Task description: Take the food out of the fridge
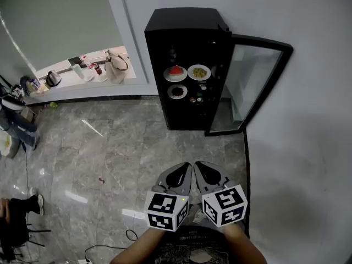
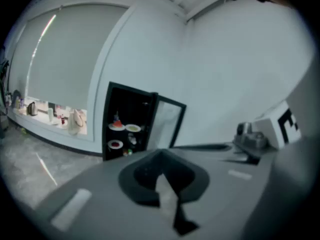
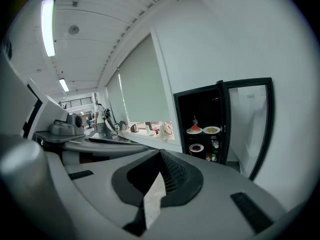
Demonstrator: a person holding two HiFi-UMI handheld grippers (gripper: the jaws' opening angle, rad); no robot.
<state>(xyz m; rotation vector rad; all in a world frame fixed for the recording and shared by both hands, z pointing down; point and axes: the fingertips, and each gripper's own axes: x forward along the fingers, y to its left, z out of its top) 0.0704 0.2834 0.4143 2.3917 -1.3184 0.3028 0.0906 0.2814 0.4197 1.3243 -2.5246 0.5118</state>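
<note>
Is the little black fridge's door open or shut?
Open. The fridge has its glass door swung out to the right, and the plates of food on its shelves show uncovered.

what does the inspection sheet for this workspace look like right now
surface: glossy grey marble floor
job's things: black fridge, glass door swung open; inside, red-topped plate, yellow plate, dark-red plate, small jars
clutter: kettle and bag on the window ledge
grippers: left gripper and right gripper shut, empty, side by side, well short of the fridge
cables: cable looping on the floor
surroundings: white wall; another person's legs at left
</note>
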